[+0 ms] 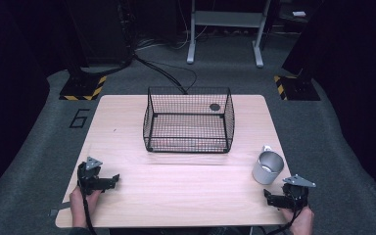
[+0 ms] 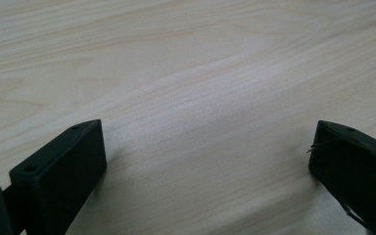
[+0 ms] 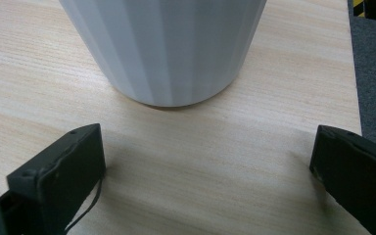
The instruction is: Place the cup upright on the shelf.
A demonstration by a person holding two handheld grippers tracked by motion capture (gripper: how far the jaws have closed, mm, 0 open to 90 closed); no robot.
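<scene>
A black wire basket (image 1: 188, 120) stands on the wooden table (image 1: 127, 196) toward the far middle, with a small dark round thing (image 1: 215, 106) seen at its back right. A white faceted mug (image 1: 268, 166) with a handle stands upright near the table's right edge. My right gripper (image 1: 270, 198) rests at the front right corner, open, just short of the mug (image 3: 164, 49); its jaws stand wide apart in the right gripper view (image 3: 208, 166) with bare wood between them. My left gripper (image 1: 111, 180) lies at the front left, open over bare table (image 2: 208, 161).
Grey carpet (image 1: 29, 161) surrounds the table. Behind it stand a metal frame (image 1: 225, 29), cables (image 1: 166, 73) and two yellow-and-black striped bases (image 1: 83, 88). The table's right edge runs close beside the mug (image 3: 352, 98).
</scene>
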